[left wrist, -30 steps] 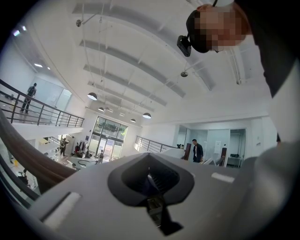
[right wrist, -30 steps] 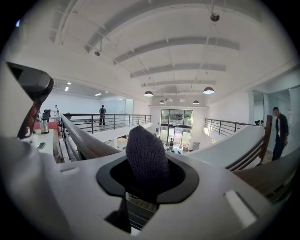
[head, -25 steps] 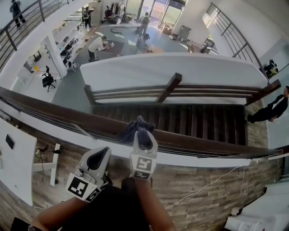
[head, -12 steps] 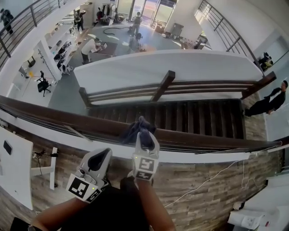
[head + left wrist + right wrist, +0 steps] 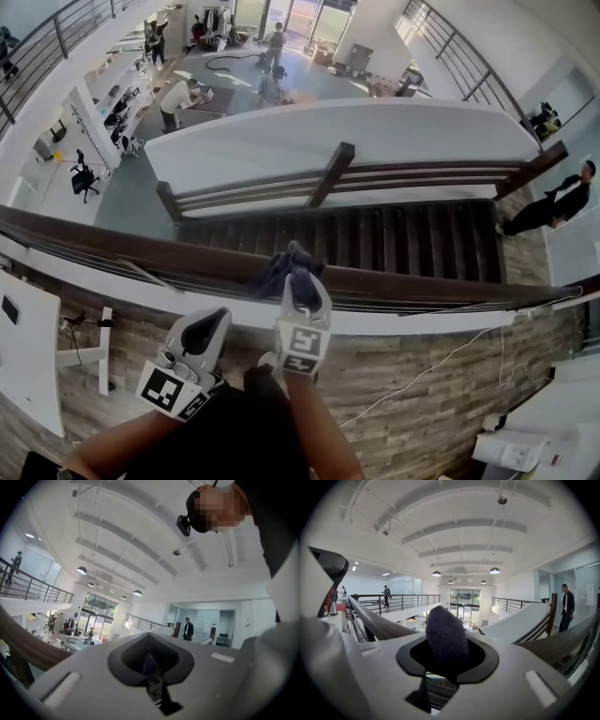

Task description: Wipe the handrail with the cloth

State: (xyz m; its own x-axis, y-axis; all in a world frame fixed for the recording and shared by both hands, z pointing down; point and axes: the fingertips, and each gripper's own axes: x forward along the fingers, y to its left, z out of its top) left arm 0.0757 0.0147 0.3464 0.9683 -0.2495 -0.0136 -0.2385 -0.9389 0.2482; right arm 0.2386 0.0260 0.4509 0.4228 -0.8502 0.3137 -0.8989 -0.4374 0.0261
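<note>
Our right hand-held gripper (image 5: 300, 279) clamped the cloth (image 5: 270, 272) by a bunched fold, against the handrail (image 5: 131, 246). We judged it soft, light and limp. Our left hand-held gripper (image 5: 208, 325) hung closed and empty.

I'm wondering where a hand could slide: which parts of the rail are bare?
The handrail is bare on both sides of the cloth, leftward and rightward. Crowded only where the right gripper holds the cloth on it.

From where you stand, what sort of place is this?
Probably the upper gallery of an open two-storey workplace: a wooden handrail runs along the edge, stairs lead down, and people are busy on the floor below.
</note>
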